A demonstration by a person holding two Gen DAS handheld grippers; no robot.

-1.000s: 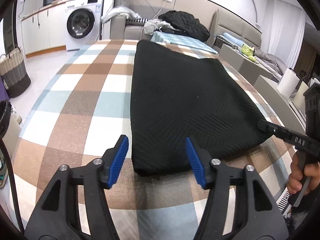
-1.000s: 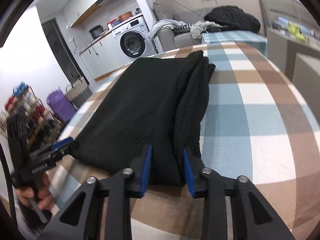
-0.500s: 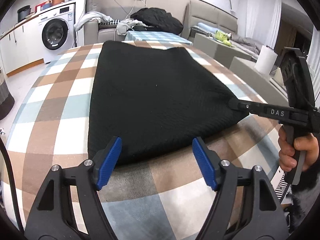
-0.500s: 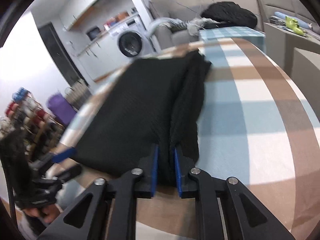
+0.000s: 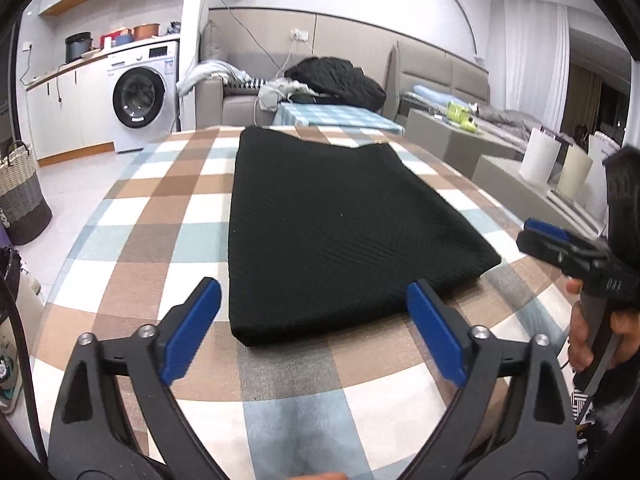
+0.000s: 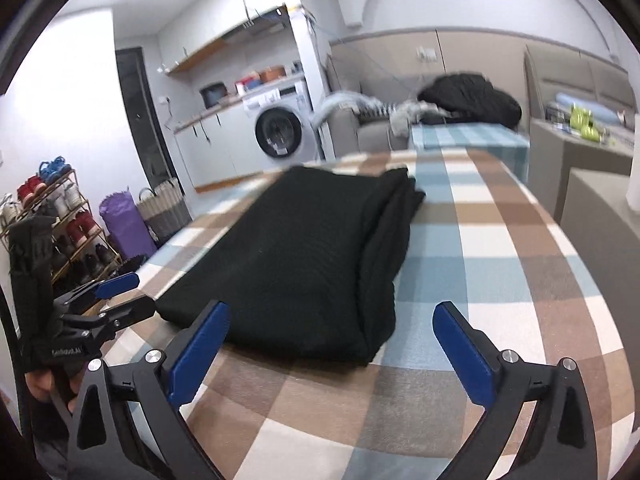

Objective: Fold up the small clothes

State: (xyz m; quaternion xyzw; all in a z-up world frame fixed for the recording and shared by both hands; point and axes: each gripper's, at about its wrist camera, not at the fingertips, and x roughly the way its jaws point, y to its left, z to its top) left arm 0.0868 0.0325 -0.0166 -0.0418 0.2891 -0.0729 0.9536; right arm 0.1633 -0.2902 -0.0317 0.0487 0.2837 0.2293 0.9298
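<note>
Black knit garment (image 5: pixel 332 224) lies folded lengthwise on the checked tablecloth (image 5: pixel 160 208), release step: left gripper (image 5: pixel 316 332) and right gripper (image 6: pixel 332 344) jaws opening, empty, just short of near hem. Next likely regrip near corners, fold toward far end

- Our left gripper (image 5: pixel 314 330) is a black plastic frame with triangular cut-outs, and its two fingers (image 5: pixel 192 330) carry flat blue pads.
- Silver screw heads sit at the finger joints.
- Our right gripper (image 6: pixel 330 344) is built the same: black arms, blue pads, silver screws.
- White lettering, too blurred to read, marks the side of each gripper body.
- A thin black cable runs along the left edge of both views.
</note>
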